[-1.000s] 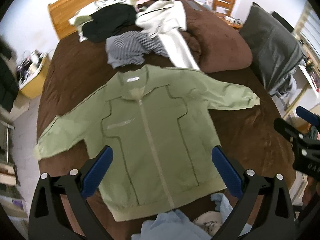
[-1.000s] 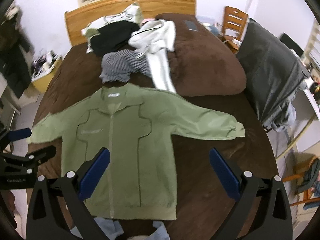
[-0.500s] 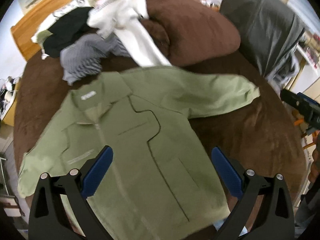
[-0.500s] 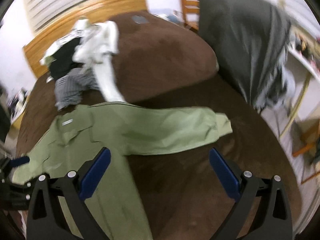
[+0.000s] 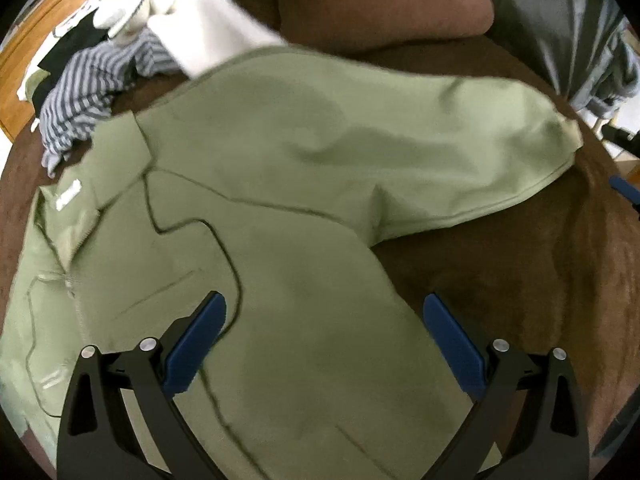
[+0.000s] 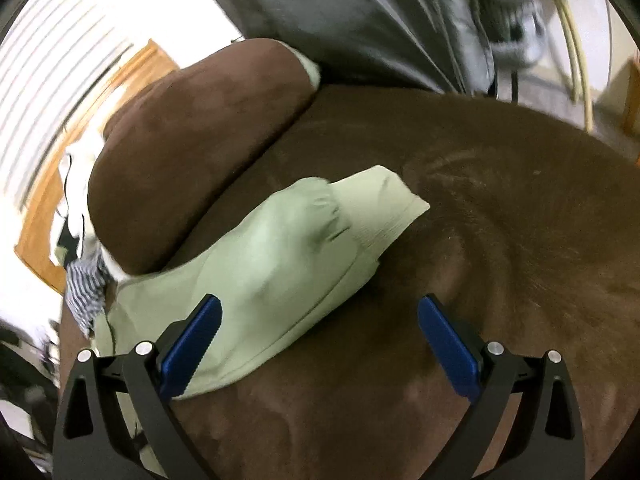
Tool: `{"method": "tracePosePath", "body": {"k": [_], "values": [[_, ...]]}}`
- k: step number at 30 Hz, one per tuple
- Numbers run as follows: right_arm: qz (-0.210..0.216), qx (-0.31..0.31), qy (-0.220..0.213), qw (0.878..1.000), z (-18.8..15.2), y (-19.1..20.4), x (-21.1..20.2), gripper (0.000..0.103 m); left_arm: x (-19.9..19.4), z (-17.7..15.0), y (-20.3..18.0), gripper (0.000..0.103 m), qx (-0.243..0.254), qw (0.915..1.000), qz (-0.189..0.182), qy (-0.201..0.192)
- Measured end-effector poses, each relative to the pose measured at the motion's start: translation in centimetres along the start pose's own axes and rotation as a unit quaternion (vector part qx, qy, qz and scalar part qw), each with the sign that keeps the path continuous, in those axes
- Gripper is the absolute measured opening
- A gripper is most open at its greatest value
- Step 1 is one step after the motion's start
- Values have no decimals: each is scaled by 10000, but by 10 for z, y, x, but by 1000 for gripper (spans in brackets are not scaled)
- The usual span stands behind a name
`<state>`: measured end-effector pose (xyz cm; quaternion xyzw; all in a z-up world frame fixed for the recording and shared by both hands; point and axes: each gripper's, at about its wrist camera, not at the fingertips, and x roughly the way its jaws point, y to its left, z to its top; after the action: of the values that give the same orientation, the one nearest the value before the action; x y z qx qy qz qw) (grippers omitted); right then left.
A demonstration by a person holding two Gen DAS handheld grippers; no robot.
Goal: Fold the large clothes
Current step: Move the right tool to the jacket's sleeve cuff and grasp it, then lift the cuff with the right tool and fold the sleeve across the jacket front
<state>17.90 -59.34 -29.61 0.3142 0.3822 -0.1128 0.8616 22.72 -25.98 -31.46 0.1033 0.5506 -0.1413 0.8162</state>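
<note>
A large olive-green zip jacket (image 5: 280, 248) lies spread flat, front up, on a brown bed. My left gripper (image 5: 324, 332) hovers open low over its chest and side panel, with nothing between the blue pads. One sleeve (image 5: 420, 152) stretches out to the right. In the right wrist view that same sleeve (image 6: 280, 264) ends in a ribbed cuff (image 6: 384, 204). My right gripper (image 6: 320, 332) is open just above the sleeve, its left pad (image 6: 192, 344) over the fabric and its right pad over bare bedding. The jacket's other sleeve and hem are out of frame.
A brown bedspread (image 6: 500, 240) covers the bed, with a big brown pillow (image 6: 192, 140) behind the sleeve. A striped garment (image 5: 84, 96) and a white one (image 5: 208, 28) lie near the wooden headboard (image 6: 44, 216). A grey cushion (image 6: 360, 16) stands at the bed's right side.
Both grippers have dropped closer to the jacket and swung right. The left one now sits over the chest; the right one has closed in on the sleeve and cuff. Both stayed open.
</note>
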Motion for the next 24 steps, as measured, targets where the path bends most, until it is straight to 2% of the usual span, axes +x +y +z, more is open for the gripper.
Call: {"method": "tracePosePath", "body": {"k": [4,10,13,16,19,21,24], "values": [[251,130,153,9995,7,-19,21,94,20,-7,-3,97,-81,9999,-24,127],[358,113,248,9990,9,-16,41,94,28,-9,-4,97,-301,9992,-76,270],[510,361,224,9978,14,-20,51,93,30,-6,-5,97,-348,9989,-74,299],[502,454,202,9975,21,-21,62,84,32,-5,-9,97,-386,9988,-29,313],[486,659,286,9962,26,-25,77,62,33,-7,-10,97,-407,9988,1,281],[389,669,239,9967,28,-25,80,42,33,-7,-11,97,-423,9988,9,248],[439,568,94,9974,28,-22,76,32,33,-8,-11,97,-450,9988,38,200]]}}
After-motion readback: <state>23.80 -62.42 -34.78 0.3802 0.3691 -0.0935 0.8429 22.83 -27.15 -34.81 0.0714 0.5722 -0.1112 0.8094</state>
